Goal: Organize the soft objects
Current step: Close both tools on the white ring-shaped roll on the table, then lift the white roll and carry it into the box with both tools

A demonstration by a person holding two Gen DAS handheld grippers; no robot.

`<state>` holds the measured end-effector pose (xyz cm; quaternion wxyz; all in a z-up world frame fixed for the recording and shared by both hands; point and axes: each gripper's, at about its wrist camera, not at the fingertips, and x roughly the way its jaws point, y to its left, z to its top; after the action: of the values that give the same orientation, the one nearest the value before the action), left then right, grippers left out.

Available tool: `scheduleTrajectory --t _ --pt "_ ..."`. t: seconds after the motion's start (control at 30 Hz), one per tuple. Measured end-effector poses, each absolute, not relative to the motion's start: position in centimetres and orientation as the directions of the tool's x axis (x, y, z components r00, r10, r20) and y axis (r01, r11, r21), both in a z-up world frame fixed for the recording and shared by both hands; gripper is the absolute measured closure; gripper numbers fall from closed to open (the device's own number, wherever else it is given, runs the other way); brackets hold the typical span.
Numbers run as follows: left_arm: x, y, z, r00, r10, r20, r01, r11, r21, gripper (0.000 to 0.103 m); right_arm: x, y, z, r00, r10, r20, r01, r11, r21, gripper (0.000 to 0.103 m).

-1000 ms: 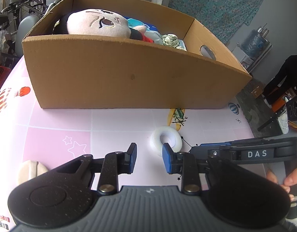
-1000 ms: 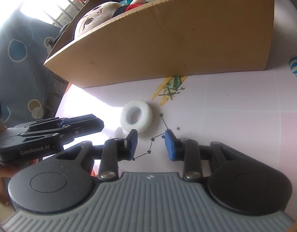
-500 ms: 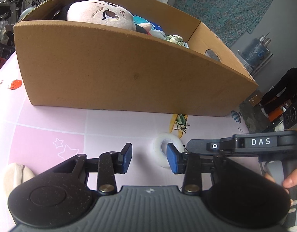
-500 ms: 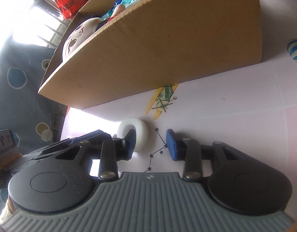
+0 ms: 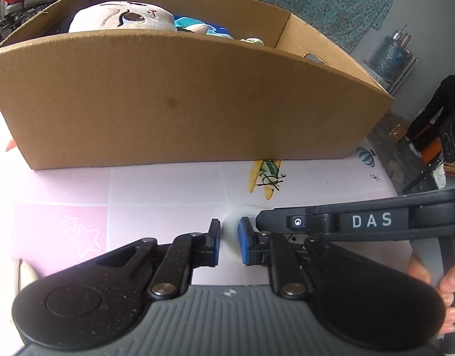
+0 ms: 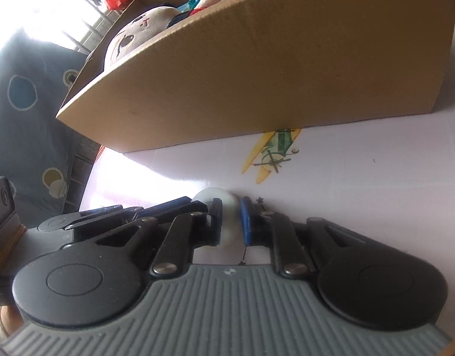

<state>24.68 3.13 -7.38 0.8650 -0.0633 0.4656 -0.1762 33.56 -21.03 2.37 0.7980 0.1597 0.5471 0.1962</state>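
A soft white ring [image 5: 229,225] lies on the pink mat in front of the cardboard box [image 5: 183,98]. My left gripper [image 5: 228,242] has its blue pads on either side of the ring, jaws closing and pressing it. In the right wrist view my right gripper [image 6: 231,222] is also closing, and its pads squeeze the same ring [image 6: 228,207] from the other side. The right tool's black finger [image 5: 286,221] reaches in from the right. The box holds a plush doll head [image 5: 120,17] and other soft toys.
The box wall [image 6: 286,59] rises close behind the ring. A beige round pad [image 5: 22,270] lies at the mat's left edge. A person's hand [image 5: 446,281] grips the right tool. A plane picture [image 5: 267,178] is printed on the mat.
Both grippers moved forward and down onto the white ring and narrowed their jaws around it. The ring now stands squeezed between both pairs of pads instead of lying flat.
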Motion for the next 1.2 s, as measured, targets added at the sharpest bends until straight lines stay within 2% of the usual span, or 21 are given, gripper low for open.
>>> scheduleTrajectory --t 0.1,0.27,0.4,0.57,0.83,1.03,1.2 --pt "23.9 3.1 -7.2 0.505 -0.364 -0.783 0.268 0.928 -0.259 0.091 32.1 -20.5 2.9 0.332 0.47 -0.818 -0.191 0.883 0.429 0.091" --pt "22.3 2.8 -6.1 0.524 -0.355 -0.774 0.316 0.925 -0.211 0.09 30.6 -20.9 3.6 0.347 0.501 -0.793 -0.194 0.866 0.462 0.091" --pt "21.9 3.5 -4.3 0.542 -0.376 -0.752 0.315 0.92 -0.233 0.09 30.0 -20.8 5.7 0.385 0.509 -0.77 -0.235 0.861 0.451 0.091" --pt "21.1 3.4 -1.8 0.585 -0.367 -0.723 0.336 0.921 -0.196 0.09 29.7 -20.8 8.1 0.418 0.512 -0.751 -0.278 0.859 0.43 0.091" --pt "21.0 3.3 0.3 0.612 -0.396 -0.685 0.347 0.912 -0.217 0.09 29.8 -22.1 10.4 0.456 0.521 -0.722 -0.283 0.854 0.437 0.091" --pt "21.5 2.2 4.1 0.654 -0.435 -0.619 0.39 0.895 -0.218 0.09 30.4 -23.5 14.8 0.521 0.515 -0.681 -0.306 0.857 0.414 0.091" --pt "24.3 0.6 7.5 0.672 -0.448 -0.589 0.426 0.885 -0.187 0.09 33.5 -24.2 18.6 0.589 0.461 -0.664 -0.323 0.887 0.329 0.09"
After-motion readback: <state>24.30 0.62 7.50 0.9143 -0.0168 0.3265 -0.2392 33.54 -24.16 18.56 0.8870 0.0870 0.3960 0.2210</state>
